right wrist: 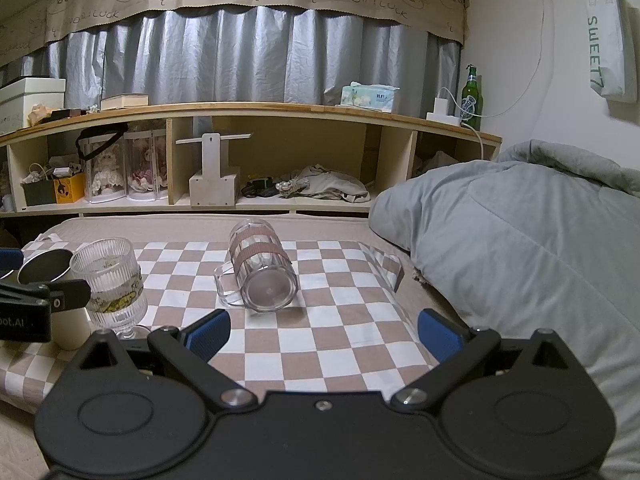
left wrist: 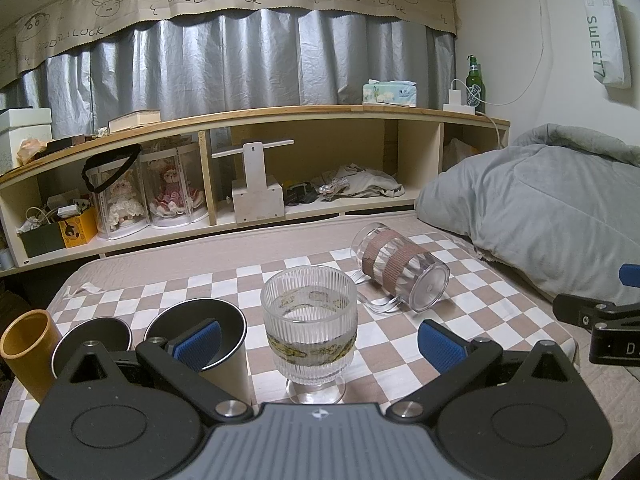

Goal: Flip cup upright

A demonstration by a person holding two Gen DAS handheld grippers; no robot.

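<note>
Right wrist view: clear mug [right wrist: 262, 270] on its side on checkered cloth [right wrist: 340, 336], base toward camera.
Right hand-held gripper [right wrist: 324, 334] wide open, empty; left hand-held gripper [left wrist: 320, 344] wide open around upright ribbed glass [left wrist: 310, 320], not touching.

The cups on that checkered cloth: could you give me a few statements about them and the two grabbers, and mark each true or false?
1. The clear mug with brown bands lies on its side. True.
2. The ribbed goblet is tipped over. False: it stands upright.
3. The right gripper is clamped on the mug. False: it is open and apart from it.
4. The left gripper is open, the goblet between its fingers. True.
5. The mug's handle rests against the checkered cloth. True.
</note>
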